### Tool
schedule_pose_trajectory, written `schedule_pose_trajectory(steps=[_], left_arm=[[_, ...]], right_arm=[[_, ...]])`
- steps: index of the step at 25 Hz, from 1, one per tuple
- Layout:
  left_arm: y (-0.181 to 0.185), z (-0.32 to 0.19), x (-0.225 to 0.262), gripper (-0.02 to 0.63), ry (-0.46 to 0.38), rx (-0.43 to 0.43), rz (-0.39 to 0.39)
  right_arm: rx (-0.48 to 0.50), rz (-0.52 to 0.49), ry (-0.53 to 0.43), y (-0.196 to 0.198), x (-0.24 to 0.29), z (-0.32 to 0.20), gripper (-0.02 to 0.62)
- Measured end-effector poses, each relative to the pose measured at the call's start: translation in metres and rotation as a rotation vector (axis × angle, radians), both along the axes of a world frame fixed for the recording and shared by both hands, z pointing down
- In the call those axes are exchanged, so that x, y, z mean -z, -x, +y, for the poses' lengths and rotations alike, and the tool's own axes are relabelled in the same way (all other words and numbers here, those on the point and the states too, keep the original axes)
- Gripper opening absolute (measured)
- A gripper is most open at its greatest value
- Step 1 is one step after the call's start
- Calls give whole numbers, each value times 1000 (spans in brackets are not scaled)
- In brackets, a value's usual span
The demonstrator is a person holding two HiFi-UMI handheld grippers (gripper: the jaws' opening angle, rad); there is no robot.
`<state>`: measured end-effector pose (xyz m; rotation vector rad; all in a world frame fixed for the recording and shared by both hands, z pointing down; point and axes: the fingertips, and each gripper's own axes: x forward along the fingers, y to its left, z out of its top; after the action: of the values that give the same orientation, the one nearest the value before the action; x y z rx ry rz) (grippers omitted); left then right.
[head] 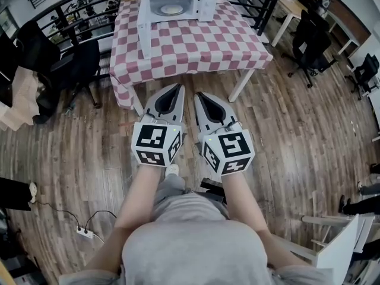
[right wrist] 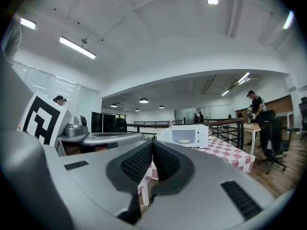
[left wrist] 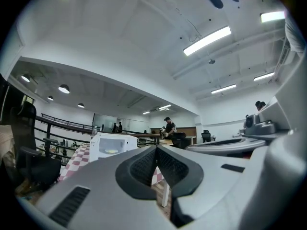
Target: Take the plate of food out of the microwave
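Two grey two-jaw claws, my left gripper (head: 177, 91) and right gripper (head: 202, 97), are clenched shut on nothing, side by side above the wood floor (head: 285, 147). Well beyond their tips, at the far side of the red-and-white checked table (head: 196, 46), the white microwave (head: 208, 5) stands open, with the pale round plate of food (head: 172, 9) inside it.

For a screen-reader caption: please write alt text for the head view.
The left gripper and right gripper, both shut and empty, point at a checkered table across the wood floor, where a microwave stands open with a plate inside.
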<state>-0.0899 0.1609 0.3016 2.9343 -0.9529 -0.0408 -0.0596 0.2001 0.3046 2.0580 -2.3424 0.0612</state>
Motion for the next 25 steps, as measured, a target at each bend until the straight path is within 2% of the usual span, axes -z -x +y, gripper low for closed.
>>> schedule_pose_trajectory(steps=[15, 25], left_arm=[[-14, -107, -3, 2, 19, -44, -14], [-22, -160, -10, 2, 28, -74, -4]], right_arm=[[-43, 9, 18, -8, 0, -109, 27], [-67, 18, 33, -12, -9, -163, 26]])
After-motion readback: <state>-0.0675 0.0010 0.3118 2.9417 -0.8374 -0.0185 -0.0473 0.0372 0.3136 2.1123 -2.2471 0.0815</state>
